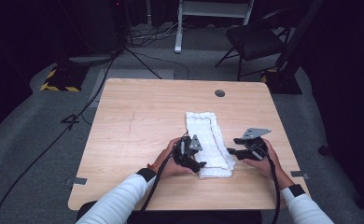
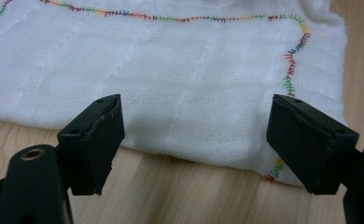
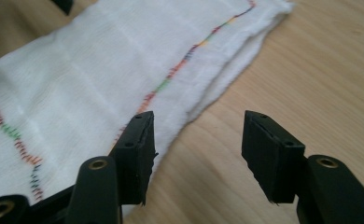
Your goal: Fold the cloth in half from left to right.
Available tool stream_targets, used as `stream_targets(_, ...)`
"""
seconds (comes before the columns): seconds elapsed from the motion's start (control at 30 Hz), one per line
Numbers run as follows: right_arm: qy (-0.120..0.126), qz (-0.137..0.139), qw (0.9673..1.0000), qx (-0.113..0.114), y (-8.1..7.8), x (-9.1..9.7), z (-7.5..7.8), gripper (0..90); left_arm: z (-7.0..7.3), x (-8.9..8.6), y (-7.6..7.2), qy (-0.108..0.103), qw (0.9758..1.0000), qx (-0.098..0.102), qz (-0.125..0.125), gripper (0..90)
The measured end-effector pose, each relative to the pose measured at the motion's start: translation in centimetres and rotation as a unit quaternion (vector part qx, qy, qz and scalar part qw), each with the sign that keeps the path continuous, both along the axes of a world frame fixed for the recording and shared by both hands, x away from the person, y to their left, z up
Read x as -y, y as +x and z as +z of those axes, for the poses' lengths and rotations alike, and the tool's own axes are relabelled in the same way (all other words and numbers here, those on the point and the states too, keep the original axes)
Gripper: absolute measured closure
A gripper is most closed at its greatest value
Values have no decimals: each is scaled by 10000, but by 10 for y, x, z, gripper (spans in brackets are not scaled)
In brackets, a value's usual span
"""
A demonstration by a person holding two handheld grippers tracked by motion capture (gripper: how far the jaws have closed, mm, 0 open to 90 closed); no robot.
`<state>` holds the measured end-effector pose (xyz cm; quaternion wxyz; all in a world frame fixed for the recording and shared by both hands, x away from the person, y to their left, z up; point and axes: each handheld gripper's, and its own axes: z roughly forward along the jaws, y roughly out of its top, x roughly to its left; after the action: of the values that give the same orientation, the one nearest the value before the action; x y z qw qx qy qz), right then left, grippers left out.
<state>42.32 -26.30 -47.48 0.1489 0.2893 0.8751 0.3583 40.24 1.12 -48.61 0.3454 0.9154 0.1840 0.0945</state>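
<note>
Folded white gauze cloth with multicolour stitched edging [image 2: 180,79] flat on light wooden desk [image 1: 138,121], between grippers. Left gripper [image 2: 194,140] released, jaws straddling near hem (ready to pinch corner). Right gripper [image 3: 196,154] released, cloth's long edge beside left jaw.

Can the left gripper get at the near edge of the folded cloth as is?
Probably yes. The left gripper has its jaws open, straddling the near edge of the white cloth, and nothing lies between them and the cloth on the table.
</note>
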Motion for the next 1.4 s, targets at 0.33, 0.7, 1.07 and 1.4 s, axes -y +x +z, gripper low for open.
stream_targets(0.33,-481,548,9973,-76,-19,-21,-9,472,-4,-6,-9,228,9997,89,-6,205)
stream_targets(0.7,-373,775,9962,-157,-50,-34,-11,479,-8,-27,-29,28,9994,-337,62,208)
stream_targets(1.07,-340,903,9951,-197,-80,-45,-11,453,-7,-40,-52,49,9991,-397,154,207)
stream_targets(1.4,-11,555,9985,11,-56,-27,10,416,11,-49,-28,-27,9993,-170,318,191)
